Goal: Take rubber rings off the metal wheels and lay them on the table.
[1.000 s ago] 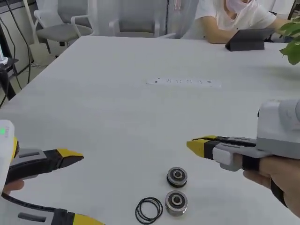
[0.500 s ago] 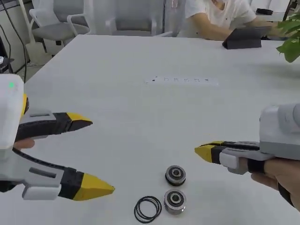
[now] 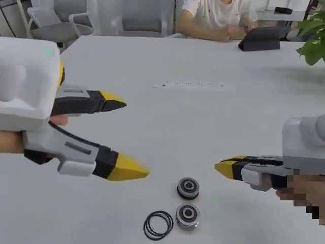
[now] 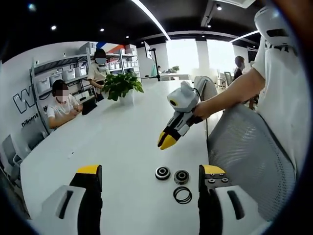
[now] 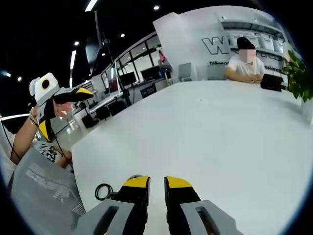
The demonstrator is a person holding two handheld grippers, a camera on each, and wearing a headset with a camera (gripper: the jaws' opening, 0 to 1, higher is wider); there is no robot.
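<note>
Observer: Head view, near edge of the white table (image 3: 152, 61): far wheel (image 3: 188, 187) and near wheel (image 3: 187, 215), both metal, lying flat, close together with a sliver of table between. The rubber rings (image 3: 158, 224) are black and loose, in a small overlapping pile just left of the near wheel.

Recorder: Grippers?

Observer: The left gripper (image 3: 127, 137) is up in the air on the left, jaws spread wide, holding nothing. The right gripper (image 3: 222, 168) is low on the right, tips aimed left toward the far wheel, near it but not touching. Its jaws are drawn together with nothing between them.

Recorder: Left gripper view?

Observer: The left gripper (image 4: 151, 170) has its own jaws wide apart. Beyond and between them sit the far wheel (image 4: 163, 172), the near wheel (image 4: 181, 176) and the rubber rings (image 4: 183, 195) on the table. The right gripper (image 4: 168, 141) hangs beyond the wheels. A mesh chair back (image 4: 239, 147) is on the right.

Recorder: Right gripper view?

Observer: The right gripper (image 5: 157, 182) has its yellow tips almost together, with a narrow empty gap. The rubber rings (image 5: 102, 191) peek out just left of its left jaw. The left gripper (image 5: 63, 110) is raised at far left, jaws gaping.

Recorder: Progress?

Observer: My reading is that several rings are off and laid down, so that part looks done. The near wheel's rim reads as bare metal. The far wheel's rim looks darker and may carry a ring, but it is too small to tell. If it does, what's left is to steady that wheel, peel the ring and lay it by the pile.
</note>
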